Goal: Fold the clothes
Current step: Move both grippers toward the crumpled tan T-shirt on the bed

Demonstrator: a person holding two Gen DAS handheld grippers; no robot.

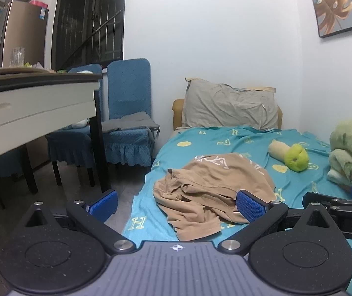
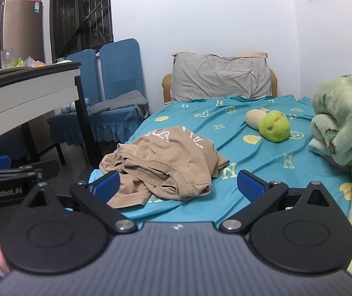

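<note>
A crumpled tan T-shirt with white print [image 1: 210, 187] lies in a heap on the teal bed sheet [image 1: 237, 143] near the bed's left edge; it also shows in the right wrist view [image 2: 166, 162]. My left gripper [image 1: 176, 206] is open and empty, held above the near end of the bed, short of the shirt. My right gripper [image 2: 178, 185] is open and empty, its blue pads apart just in front of the shirt's near edge. The right gripper's side shows at the right of the left wrist view.
A grey pillow [image 1: 230, 108] lies at the bed head. A green plush toy [image 2: 272, 124] lies on the sheet. A folded green blanket [image 2: 343, 123] is piled at the right. A table [image 1: 35, 103] and blue-covered chairs [image 1: 126, 113] stand left of the bed.
</note>
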